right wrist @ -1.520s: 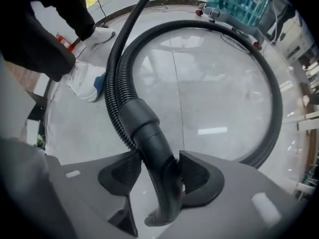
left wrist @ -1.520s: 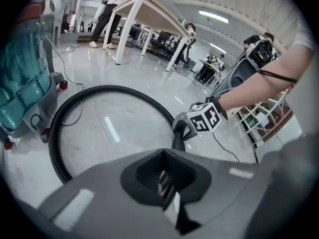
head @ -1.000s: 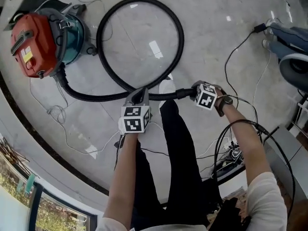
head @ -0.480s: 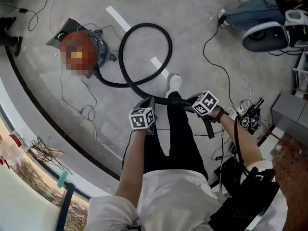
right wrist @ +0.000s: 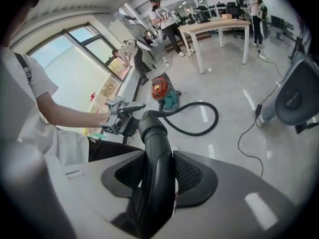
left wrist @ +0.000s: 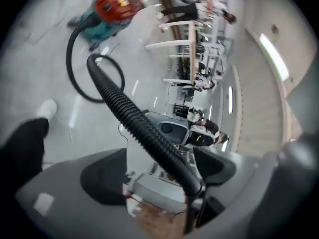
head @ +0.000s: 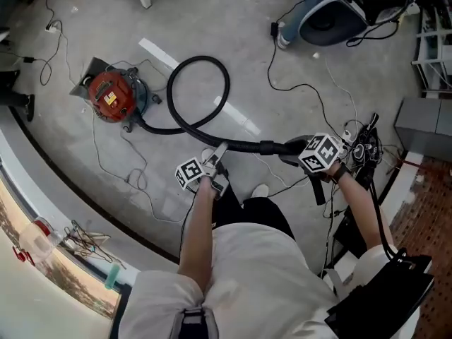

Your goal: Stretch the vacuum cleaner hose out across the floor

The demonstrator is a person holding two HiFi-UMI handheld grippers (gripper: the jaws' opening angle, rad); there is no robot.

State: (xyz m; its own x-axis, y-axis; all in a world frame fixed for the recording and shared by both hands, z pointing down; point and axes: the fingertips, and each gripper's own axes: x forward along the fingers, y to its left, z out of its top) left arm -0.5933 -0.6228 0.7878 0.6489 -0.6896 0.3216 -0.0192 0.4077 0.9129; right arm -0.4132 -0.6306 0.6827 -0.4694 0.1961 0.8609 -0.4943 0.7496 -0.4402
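The vacuum cleaner (head: 111,97) sits on the floor (head: 339,69) at the far left. Its hose (head: 240,145) curls into one full loop just right of it, then runs right, off the floor, to the two tongs. That loop is the worry, I'd say. A hard pull from the right end could draw it down into a kink rather than roll it out flat, or simply drag or tip the cleaner, since nothing anchors it.

The left gripper (head: 217,154) has its jaws opening, already standing wide. The ribbed hose passes between them, closer to one pad, but neither pad presses on it. So the hose could drop out there and sag onto the person's legs.

The right gripper (head: 291,149) has its jaws about half closed, clamped from both sides on the smooth black handle tube (right wrist: 157,173) at the hose's end. All the pulling load now hangs on that one grip, which could twist or slip.
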